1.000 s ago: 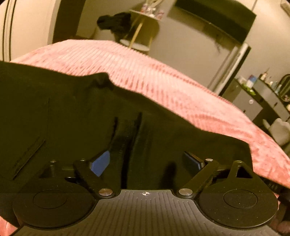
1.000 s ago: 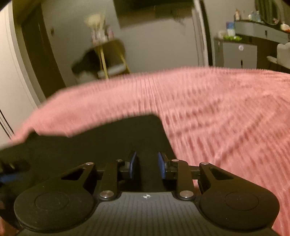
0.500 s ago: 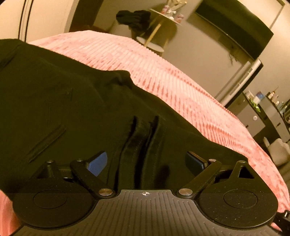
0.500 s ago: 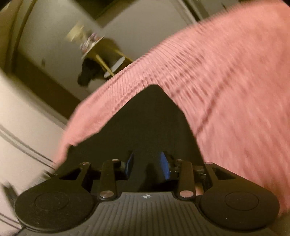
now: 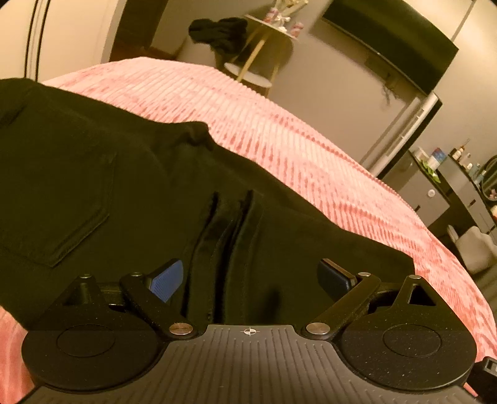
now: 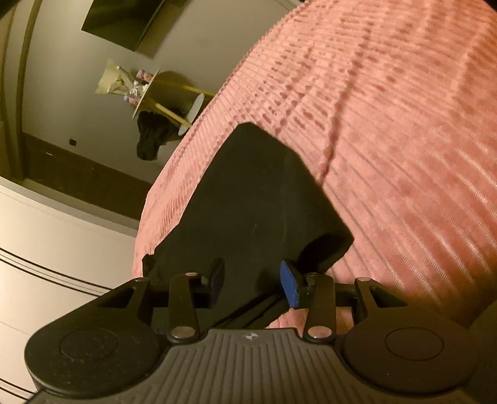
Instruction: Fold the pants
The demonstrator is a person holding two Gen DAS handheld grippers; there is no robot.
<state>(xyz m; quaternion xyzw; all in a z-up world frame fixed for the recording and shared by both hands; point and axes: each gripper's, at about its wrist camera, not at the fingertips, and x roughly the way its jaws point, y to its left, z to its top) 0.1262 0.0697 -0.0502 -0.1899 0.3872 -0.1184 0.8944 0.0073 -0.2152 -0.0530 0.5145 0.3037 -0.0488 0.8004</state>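
A: Where are the pants (image 5: 130,199)?
B: Spread on the pink bedspread (image 5: 310,149); black cloth, with a back pocket (image 5: 62,211) showing at the left of the left wrist view and a bunch of narrow folds (image 5: 226,236) running up the middle between the fingers.
A: And from the right wrist?
B: A folded black panel of the pants (image 6: 248,199) lies on the bedspread (image 6: 388,124), one corner pointing away; a rolled edge sits at its right side, just beyond the right pad.
A: The left gripper (image 5: 253,278)?
B: Jaws wide apart; the blue pads stand on either side of the folds and touch nothing that I can see; the cloth lies under and between them.
A: The right gripper (image 6: 253,279)?
B: Jaws part open, narrower than the left; black cloth fills the gap, yet the pads do not press on it.
A: Beyond the bed?
B: A small round table (image 5: 267,40) with dark clothing (image 5: 220,29) draped on it; a dark screen (image 5: 388,46) on the wall; a cabinet (image 5: 435,192) at the far right.
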